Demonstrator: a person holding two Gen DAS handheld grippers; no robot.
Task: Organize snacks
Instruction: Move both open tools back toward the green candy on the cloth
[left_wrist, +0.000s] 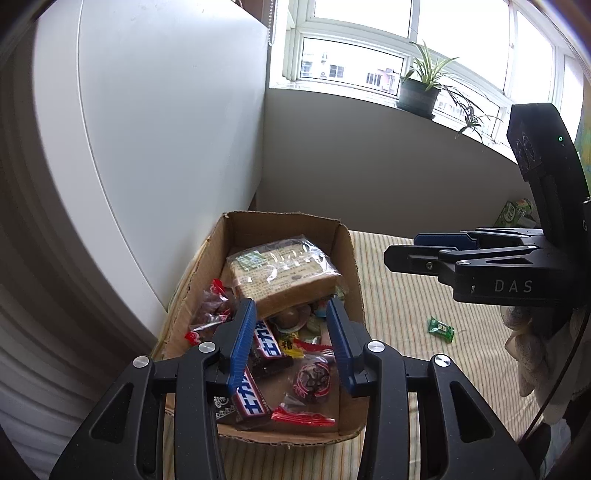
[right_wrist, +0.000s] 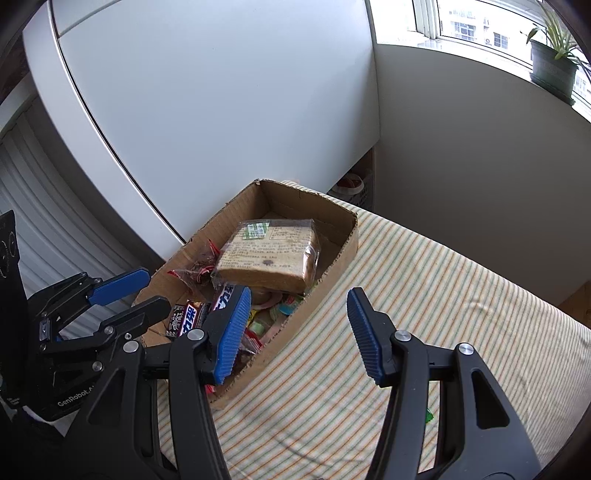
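Box: I see the cardboard box (left_wrist: 347, 258) pushed against the white cabinet (left_wrist: 147, 147) on the striped cloth (left_wrist: 406, 302), probably so it stays put while snacks drop in.
Contents: the wrapped bread loaf (left_wrist: 284, 273) lies tilted on top at the far end; chocolate bars (left_wrist: 266, 343) and red-ended sweets (left_wrist: 207, 314) fill the near end. I judge most of the sorting done.
Left gripper: I have my left gripper (left_wrist: 291, 332) hovering over the near half of the box, jaws spread with nothing between the pads, which looks like a hand that has nothing to carry.
Right gripper: my right gripper (right_wrist: 299, 328) hangs over the box's right wall and the cloth, jaws apart and empty, so it is free to fetch.
Straggler: one green candy (left_wrist: 441, 328) lies on the cloth, well apart from the box, below the right gripper in the left view.
Next, as I judge it: the right hand is closer, so I would send it to that candy.
Risk: the small, slick wrapper may slide on the cloth.
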